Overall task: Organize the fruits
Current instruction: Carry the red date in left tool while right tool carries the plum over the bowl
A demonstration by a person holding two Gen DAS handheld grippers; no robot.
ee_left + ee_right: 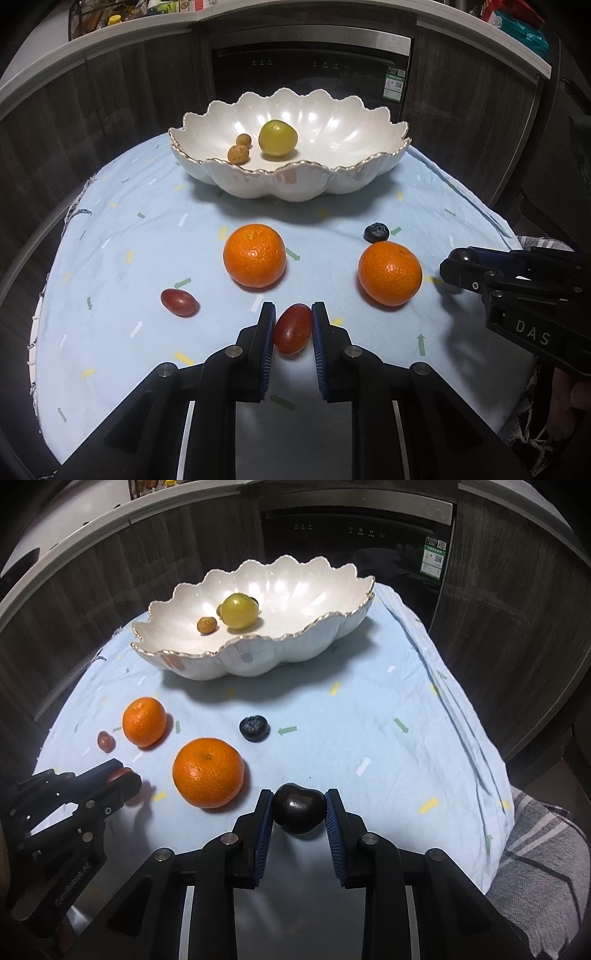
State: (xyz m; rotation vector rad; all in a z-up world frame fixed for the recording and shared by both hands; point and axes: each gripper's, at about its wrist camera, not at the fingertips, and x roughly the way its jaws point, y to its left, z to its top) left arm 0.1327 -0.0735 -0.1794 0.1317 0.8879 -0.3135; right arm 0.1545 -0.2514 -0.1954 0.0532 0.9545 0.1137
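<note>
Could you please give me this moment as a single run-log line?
left gripper: shut on red tomato | right gripper: shut on dark cherry | bowl: three fruits | cloth: two oranges, blueberry, tomato

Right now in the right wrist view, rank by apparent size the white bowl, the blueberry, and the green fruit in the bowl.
1. white bowl
2. green fruit
3. blueberry

The green fruit sits farther from the camera, so its real lead over the blueberry is probably greater.

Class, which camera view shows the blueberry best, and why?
The right wrist view: the blueberry lies alone on the cloth, crown visible. In the left wrist view the blueberry sits farther off, its lower edge hidden behind an orange.
</note>
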